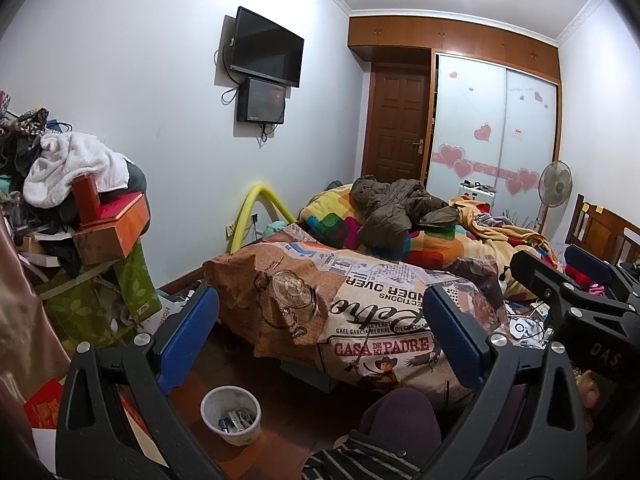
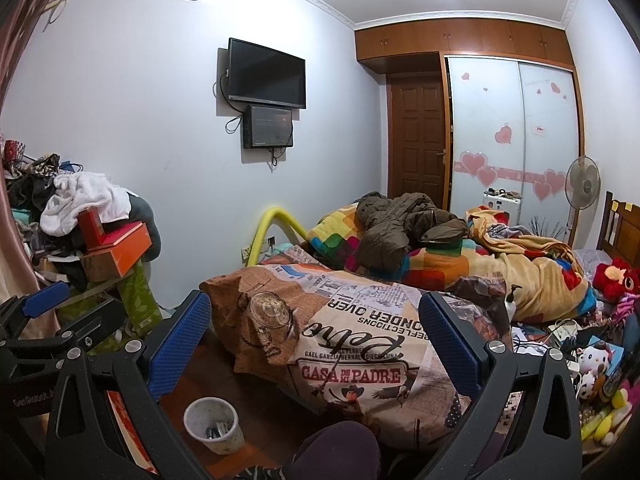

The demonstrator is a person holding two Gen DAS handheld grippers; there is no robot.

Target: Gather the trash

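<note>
Left tongs (image 1: 316,340): spread wide, holding nothing, raised above the floor.
Right tongs (image 2: 314,340): spread wide too, nothing between them.
Waste bin (image 1: 231,414): one, white, on the floor just beside the bed (image 1: 372,312); probably light, stiff plastic, best taken by the rim.
Trash: a few small scraps lie in the bin, too small to count; likely light.
Loose trash elsewhere: cannot tell amid the clutter.
</note>
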